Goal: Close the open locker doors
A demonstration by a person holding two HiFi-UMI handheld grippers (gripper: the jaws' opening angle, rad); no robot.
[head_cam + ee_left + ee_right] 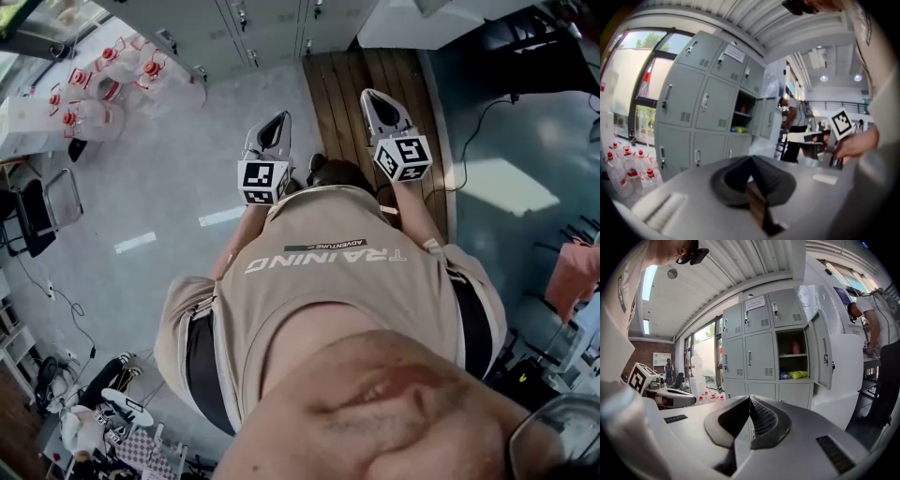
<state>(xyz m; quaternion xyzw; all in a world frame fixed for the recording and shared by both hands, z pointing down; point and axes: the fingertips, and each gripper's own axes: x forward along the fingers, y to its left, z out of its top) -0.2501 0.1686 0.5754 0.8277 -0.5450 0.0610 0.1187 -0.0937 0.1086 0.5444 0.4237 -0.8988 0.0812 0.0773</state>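
With the right gripper [750, 401] and left gripper [751, 160] both clenched on nothing, the open locker door [820, 352], ahead-right of the right gripper, is best pushed near its free edge.

flr [169, 178] grey | wood strip [342, 103] ctr, by lockers [272, 28] | water btls [103, 89] clustered top-L | white tape marks [136, 243]

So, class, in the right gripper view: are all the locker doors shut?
No, one locker door stands open, showing a yellow packet inside.
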